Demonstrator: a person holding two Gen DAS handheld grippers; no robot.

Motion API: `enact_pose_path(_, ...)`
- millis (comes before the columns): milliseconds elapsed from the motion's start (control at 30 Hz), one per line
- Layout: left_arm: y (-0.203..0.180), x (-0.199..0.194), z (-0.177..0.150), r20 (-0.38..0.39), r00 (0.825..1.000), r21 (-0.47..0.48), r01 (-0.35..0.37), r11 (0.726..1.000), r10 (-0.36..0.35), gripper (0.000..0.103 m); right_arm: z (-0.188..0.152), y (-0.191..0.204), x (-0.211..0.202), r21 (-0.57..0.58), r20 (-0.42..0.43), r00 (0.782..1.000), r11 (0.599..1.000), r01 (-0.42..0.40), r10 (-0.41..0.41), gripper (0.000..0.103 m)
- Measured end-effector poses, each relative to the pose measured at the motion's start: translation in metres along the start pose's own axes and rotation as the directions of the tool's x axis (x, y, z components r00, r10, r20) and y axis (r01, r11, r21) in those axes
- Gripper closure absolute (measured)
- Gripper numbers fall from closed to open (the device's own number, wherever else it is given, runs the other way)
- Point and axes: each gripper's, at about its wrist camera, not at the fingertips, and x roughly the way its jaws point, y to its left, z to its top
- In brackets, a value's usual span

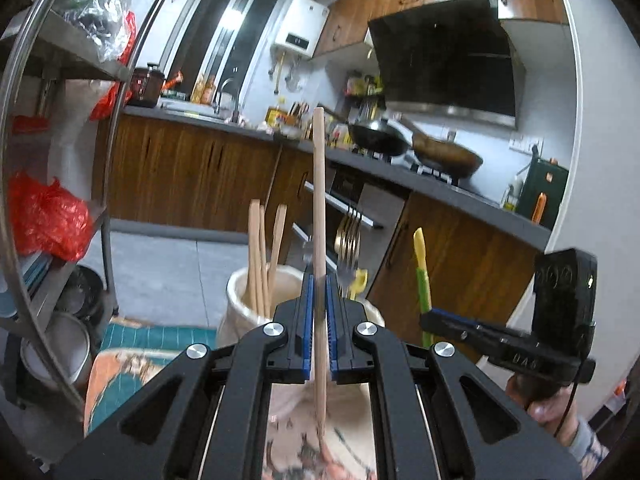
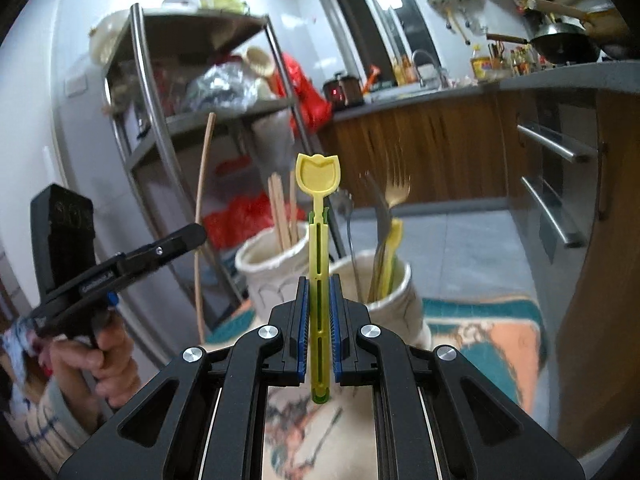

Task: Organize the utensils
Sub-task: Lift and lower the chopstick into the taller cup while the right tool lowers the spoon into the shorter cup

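Observation:
My left gripper [image 1: 319, 280] is shut on a long wooden chopstick [image 1: 319, 184] that stands upright between its blue pads. Just beyond it is a cream ceramic holder [image 1: 240, 300] with several wooden chopsticks [image 1: 260, 248]. A second holder, mostly hidden, carries metal forks [image 1: 349, 236]. My right gripper [image 2: 319, 280] is shut on a yellow-green plastic spoon [image 2: 318, 176] with a tulip-shaped head, held upright. Ahead stand the chopstick holder [image 2: 260, 268] and the fork holder [image 2: 400, 292]. Each gripper shows in the other's view: the right gripper [image 1: 432, 316] and the left gripper [image 2: 196, 234], each in a hand.
A metal shelf rack [image 2: 156, 128] with red plastic bags stands to the left. A kitchen counter [image 1: 440, 188] with wooden cabinets carries two pans. Oven handles [image 2: 552, 144] are on the right. The holders rest on a teal and orange patterned cloth [image 2: 488, 332]. A grey tiled floor [image 1: 168, 264] lies beyond.

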Motion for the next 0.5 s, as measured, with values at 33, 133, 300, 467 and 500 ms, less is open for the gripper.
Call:
enact_pose_path(33, -0.001, 0.002, 0.003, 0.023, 1.0, 0.001, -0.002, 1.0, 0.002, 0.097, 0.002, -0.003, 0.004, 0.008, 0.013, 1.0, 1.0, 0.002, -0.002, 0.093)
enact_pose_path(133, 0.0, 0.002, 0.01, 0.09, 0.996, -0.012, -0.007, 1.0, 0.008, 0.097, 0.011, -0.008, 0.014, 0.017, 0.034, 0.999, 1.0, -0.003, 0.003, 0.093)
enact_pose_path(300, 0.001, 0.008, 0.024, 0.154, 0.988, -0.027, -0.025, 0.999, 0.029, 0.097, 0.02, -0.005, 0.022, -0.002, 0.093, 0.995, 0.999, 0.032, -0.031, 0.093)
enact_pose_path(467, 0.005, 0.017, 0.031, 0.195, 0.98, -0.04, -0.045, 0.998, 0.052, 0.097, 0.027, -0.004, 0.03, -0.011, 0.126, 0.991, 0.999, 0.046, -0.044, 0.093)
enact_pose_path(500, 0.005, 0.019, 0.031, 0.204, 0.977, -0.035, -0.054, 0.998, 0.06, 0.097, 0.027, -0.004, 0.033, -0.015, 0.13, 0.99, 0.999, 0.051, -0.049, 0.093)
